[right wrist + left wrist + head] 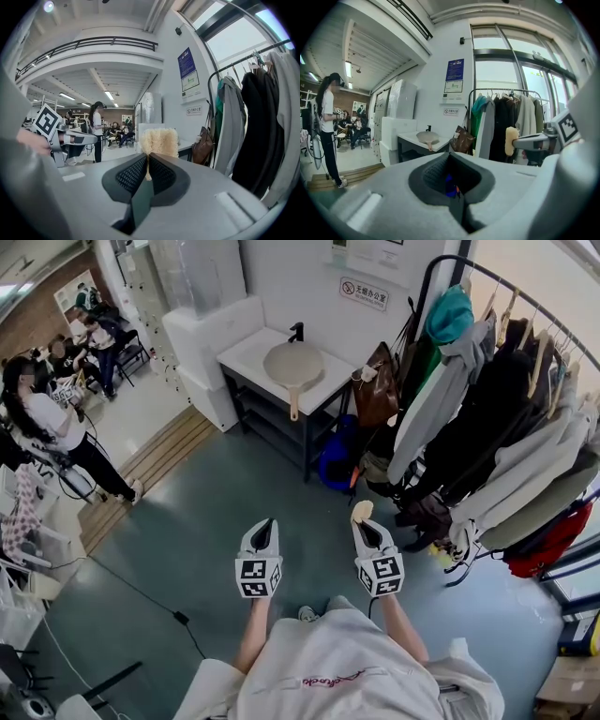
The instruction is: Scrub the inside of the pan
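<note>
Right gripper jaws clamp a partly hidden scrubber; left gripper jaws closed, empty; pan far off.

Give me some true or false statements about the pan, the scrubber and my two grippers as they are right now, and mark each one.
1. The right gripper is clamped on a beige scrub pad. True.
2. The pan lies on the floor. False: it lies on the white table by the wall.
3. The left gripper grips the pan's handle. False: its jaws are together on nothing, well away from the pan.
4. A clothes rack hung with coats stands beside the table. True.
5. The scrub pad is pressed into the pan. False: it is held in the air, across the floor from the table.
</note>
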